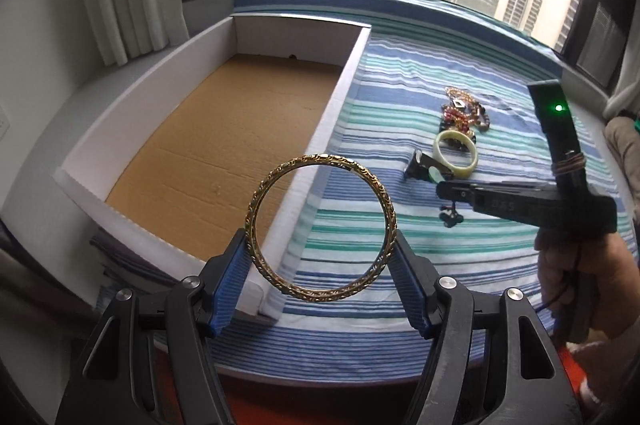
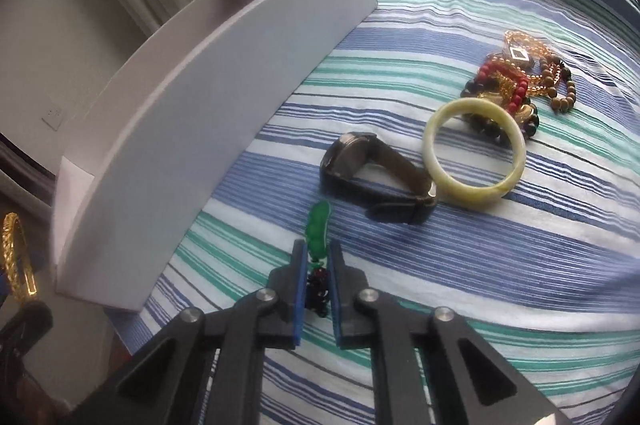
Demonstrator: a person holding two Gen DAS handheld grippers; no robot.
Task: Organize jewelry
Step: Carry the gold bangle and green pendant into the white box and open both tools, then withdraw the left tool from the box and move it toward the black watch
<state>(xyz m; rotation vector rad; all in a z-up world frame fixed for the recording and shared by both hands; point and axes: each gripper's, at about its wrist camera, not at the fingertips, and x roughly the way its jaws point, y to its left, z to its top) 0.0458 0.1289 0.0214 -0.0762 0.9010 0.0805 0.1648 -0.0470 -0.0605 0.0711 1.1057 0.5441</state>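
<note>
The left gripper (image 1: 322,265) is clamping the gold bangle (image 1: 320,227) across its width, holding it upright at centre frame, seemingly bound for the empty white box (image 1: 80,161) at upper left. The right gripper (image 2: 318,281) is pinching a green pendant (image 2: 318,231) at lower centre. Only the right wrist view is showing the watch (image 2: 372,181), the pale bangle (image 2: 474,159) and the bead tangle (image 2: 516,81) clearly on the striped cloth (image 2: 480,285).

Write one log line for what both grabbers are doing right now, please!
left gripper: shut on gold bangle, beside white box | right gripper: shut on green pendant | on cloth: watch, pale bangle
</note>
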